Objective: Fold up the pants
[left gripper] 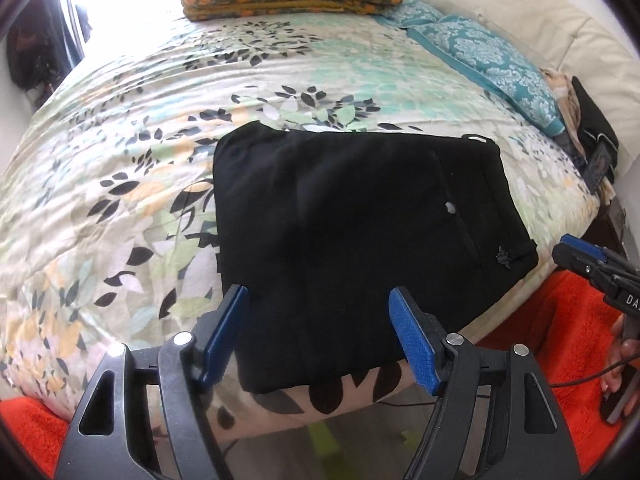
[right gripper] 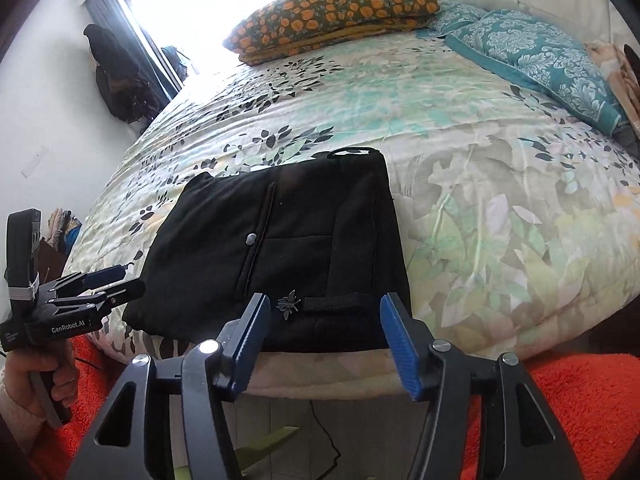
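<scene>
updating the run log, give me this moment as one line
pants: folded into compact rectangle near bed edge | left gripper: open, empty, over near edge | right gripper: open, empty | stage: fold looks complete

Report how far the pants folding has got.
Done, by the look of it: the black pants lie as a compact folded rectangle near the edge of the bed's floral cover. In hand: nothing; the left gripper and right gripper both hover open before the bundle, gripping no cloth. Left: at most a final tidy of the edges, if any.
</scene>
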Action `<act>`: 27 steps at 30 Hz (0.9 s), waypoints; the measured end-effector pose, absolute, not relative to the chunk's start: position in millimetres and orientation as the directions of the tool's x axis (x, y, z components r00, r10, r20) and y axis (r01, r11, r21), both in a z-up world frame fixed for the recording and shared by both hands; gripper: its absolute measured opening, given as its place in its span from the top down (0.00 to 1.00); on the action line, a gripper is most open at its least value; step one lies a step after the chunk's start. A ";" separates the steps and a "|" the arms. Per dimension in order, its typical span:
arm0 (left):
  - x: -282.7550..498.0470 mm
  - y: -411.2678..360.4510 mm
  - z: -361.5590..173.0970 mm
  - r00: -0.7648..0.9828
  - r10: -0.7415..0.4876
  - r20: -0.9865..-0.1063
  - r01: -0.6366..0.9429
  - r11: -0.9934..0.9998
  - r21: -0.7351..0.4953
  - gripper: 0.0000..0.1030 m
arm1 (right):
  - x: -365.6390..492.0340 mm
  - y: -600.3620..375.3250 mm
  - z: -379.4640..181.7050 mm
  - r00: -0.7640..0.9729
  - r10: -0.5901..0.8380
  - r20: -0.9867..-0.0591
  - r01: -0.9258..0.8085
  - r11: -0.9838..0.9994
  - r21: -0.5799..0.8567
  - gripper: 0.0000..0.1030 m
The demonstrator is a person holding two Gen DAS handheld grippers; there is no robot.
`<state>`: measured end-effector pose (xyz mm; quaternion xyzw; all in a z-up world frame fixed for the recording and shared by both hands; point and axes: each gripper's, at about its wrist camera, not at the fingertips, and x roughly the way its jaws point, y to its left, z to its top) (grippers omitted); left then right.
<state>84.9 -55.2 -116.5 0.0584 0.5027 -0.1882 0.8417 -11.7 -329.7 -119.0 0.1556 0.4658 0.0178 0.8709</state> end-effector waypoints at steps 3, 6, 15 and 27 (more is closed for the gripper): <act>78.2 -54.6 -112.2 0.440 -0.236 -0.866 0.373 0.926 -0.063 0.27 | -11.4 -320.9 -119.2 0.562 0.168 -0.810 0.110 0.955 0.275 0.38; 75.1 -54.8 -108.2 0.467 -0.210 -0.859 0.372 0.928 -0.024 0.27 | -12.9 -316.3 -118.0 0.562 0.167 -0.810 0.101 0.958 0.268 0.35; 71.7 -52.7 -103.0 0.492 -0.185 -0.851 0.357 0.934 0.003 0.27 | -18.0 -309.6 -120.4 0.561 0.151 -0.814 0.094 0.965 0.244 0.33; 94.0 -11.3 -114.8 0.422 -0.282 -0.862 0.284 0.944 -0.170 0.27 | -12.5 -335.7 -120.7 0.570 0.205 -0.795 0.133 0.932 0.336 0.20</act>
